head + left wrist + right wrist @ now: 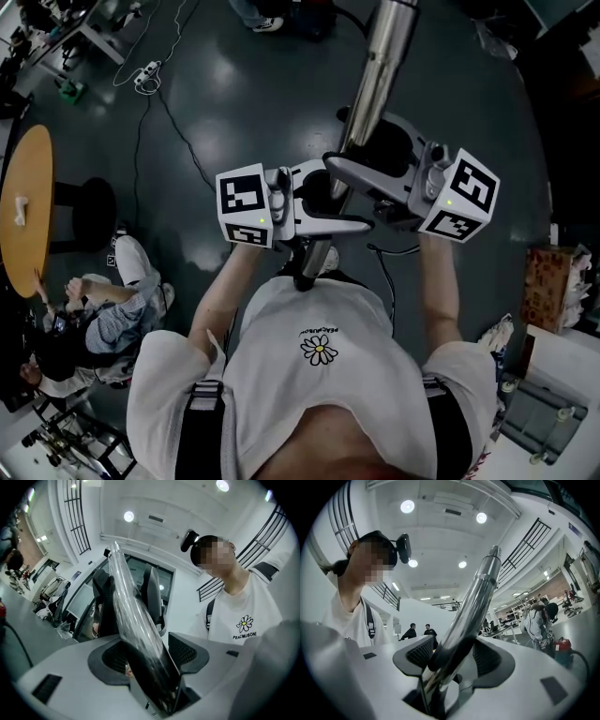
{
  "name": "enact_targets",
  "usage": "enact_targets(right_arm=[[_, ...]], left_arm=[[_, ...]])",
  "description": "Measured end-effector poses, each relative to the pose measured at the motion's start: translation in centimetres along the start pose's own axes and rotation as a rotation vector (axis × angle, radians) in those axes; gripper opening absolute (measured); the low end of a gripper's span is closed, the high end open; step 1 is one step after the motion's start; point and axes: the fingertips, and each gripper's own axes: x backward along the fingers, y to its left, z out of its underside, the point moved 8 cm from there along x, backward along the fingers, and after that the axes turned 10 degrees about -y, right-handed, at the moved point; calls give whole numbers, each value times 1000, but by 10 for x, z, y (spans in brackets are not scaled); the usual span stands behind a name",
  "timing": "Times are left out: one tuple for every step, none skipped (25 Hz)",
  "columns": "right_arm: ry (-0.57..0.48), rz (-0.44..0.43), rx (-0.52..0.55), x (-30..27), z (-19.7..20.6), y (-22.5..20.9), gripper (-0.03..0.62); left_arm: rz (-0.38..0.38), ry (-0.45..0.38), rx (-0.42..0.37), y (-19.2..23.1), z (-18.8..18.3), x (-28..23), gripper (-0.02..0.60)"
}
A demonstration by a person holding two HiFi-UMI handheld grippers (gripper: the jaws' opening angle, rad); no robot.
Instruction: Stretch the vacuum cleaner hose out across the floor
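Left gripper (328, 225), right gripper (352, 173) face each other, fingers (417, 656) of both clamped on chrome wand (380, 66), held steeply tilted above floor (234, 94). Two-handed hold likely steadies pull. Attached hose not discernible.

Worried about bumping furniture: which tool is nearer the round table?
Left. The left tool holds the metal tube from the side facing the table; the right tool holds it from beyond.

The metal tube (384, 66) runs off the head view's top edge, and part of it is hidden behind the left gripper (323, 211) and right gripper (361, 155). The left edge cuts off a round orange table (26, 206). Only a bystander's shoe (269, 22) shows at the top.
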Motion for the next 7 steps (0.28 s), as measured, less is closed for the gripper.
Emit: enact_targets(right_arm=[[2, 3, 1, 1, 0, 0, 258], [3, 6, 2, 2, 0, 0, 258], [5, 9, 2, 2, 0, 0, 258], [7, 12, 3, 2, 0, 0, 258], [9, 15, 3, 2, 1, 0, 258], [11, 18, 3, 2, 1, 0, 258], [13, 21, 3, 2, 1, 0, 258]], left_arm=[[-1, 5, -2, 0, 1, 0, 262], [-2, 7, -1, 0, 2, -1, 262], [-3, 8, -1, 0, 2, -1, 262], [-5, 9, -1, 0, 2, -1, 262], [-8, 10, -1, 0, 2, 0, 262], [-11, 12, -1, 0, 3, 0, 262], [-13, 13, -1, 0, 3, 0, 261]])
